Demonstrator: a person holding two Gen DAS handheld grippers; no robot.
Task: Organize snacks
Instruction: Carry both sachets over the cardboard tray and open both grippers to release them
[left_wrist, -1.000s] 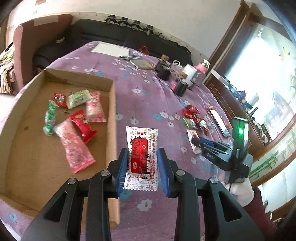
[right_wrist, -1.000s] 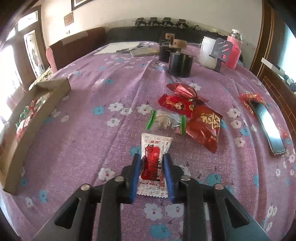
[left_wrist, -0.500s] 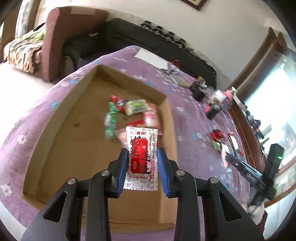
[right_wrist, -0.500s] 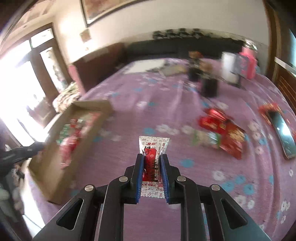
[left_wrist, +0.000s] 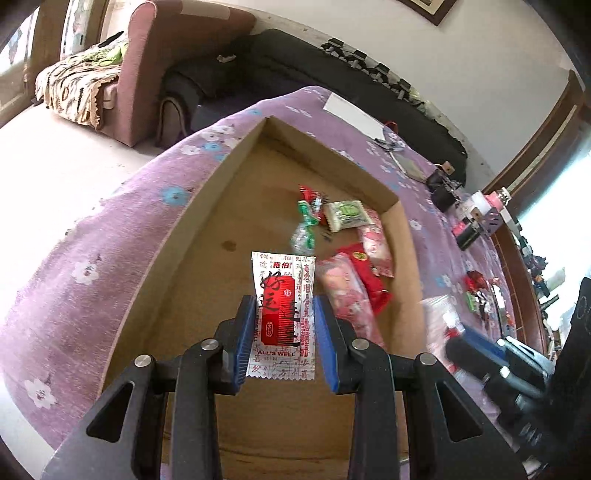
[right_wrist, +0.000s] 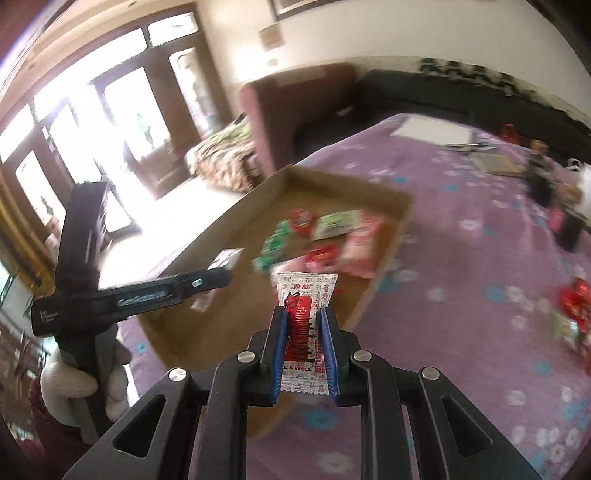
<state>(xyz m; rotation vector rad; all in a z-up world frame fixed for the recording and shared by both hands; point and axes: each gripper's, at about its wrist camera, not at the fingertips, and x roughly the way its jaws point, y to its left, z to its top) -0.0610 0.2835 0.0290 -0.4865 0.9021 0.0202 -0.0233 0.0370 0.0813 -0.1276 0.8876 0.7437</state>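
A: Left wrist view first: the left claw (left_wrist: 283, 345) pinches a white sachet with a red panel and black lettering (left_wrist: 283, 314) by its two long edges, and it hangs over the floor of the shallow brown cardboard tray (left_wrist: 192, 258) on the purple flowered desk (left_wrist: 92, 258)

B: And the other one?

A: From the right wrist view, the right claw (right_wrist: 303, 356) grips a second white and red sachet of the same print (right_wrist: 306, 325), squeezed narrower between the blue pads. It sits above the desk just short of the tray's near corner, not yet over the cardboard

B: So what is already sorted?

A: A small heap lies in the tray towards its far right corner: a pale green wrapped biscuit (left_wrist: 347, 215), a green twisted candy (left_wrist: 306, 229), a small red sweet (left_wrist: 309, 195), a long pink patterned packet (left_wrist: 343, 291), a red packet (left_wrist: 365, 280) and a pink and white packet (left_wrist: 376, 247). Roughly six pieces, I would say

B: What remains?

A: Both sachets need releasing into the tray. Beyond that, a few red and green wrappers (left_wrist: 476, 291) lie loose on the desk further right, near a dark phone-like slab; the right view shows them blurred at its edge (right_wrist: 572, 299). My guess is the job is a bit past halfway, with one or two more trips after this drop
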